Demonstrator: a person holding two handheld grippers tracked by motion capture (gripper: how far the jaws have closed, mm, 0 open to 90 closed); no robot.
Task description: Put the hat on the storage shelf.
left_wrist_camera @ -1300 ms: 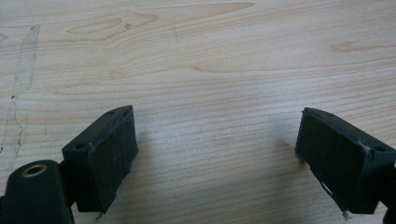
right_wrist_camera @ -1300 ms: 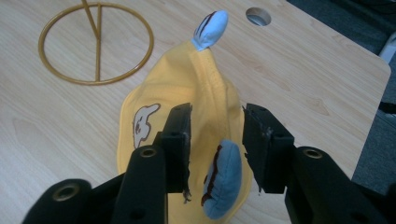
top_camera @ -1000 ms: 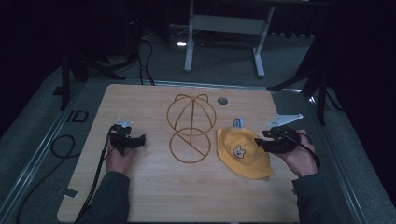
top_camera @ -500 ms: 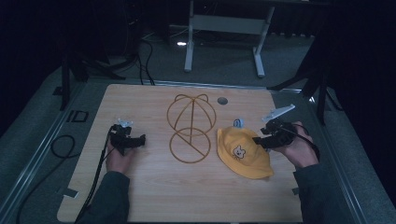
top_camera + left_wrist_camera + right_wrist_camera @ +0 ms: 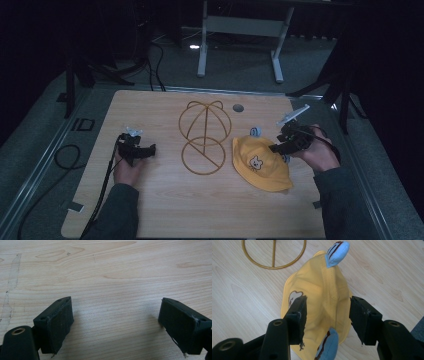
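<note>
With the right hand-held gripper [image 5: 325,320] just opened wide, jaws straddling the yellow hat [image 5: 319,295] on the worktop [image 5: 242,307] without pressing it, a closing pinch may grab only loose fabric and slip; left hand-held gripper [image 5: 116,325] open, empty.

left gripper [image 5: 150,149]: on the left part of the table [image 5: 165,210], its open jaws over bare wood.
right gripper [image 5: 276,147]: on the right part, just above the hat's [image 5: 260,167] right edge, jaws spread wide over its crown, which lies between them untouched.
hat: flat on the table, below and left of the right gripper.
wire stand [image 5: 204,136]: between the two grippers, left of the hat and just beside it.
round plug [image 5: 238,107]: behind the stand, near the far edge, well apart from both grippers.
</note>
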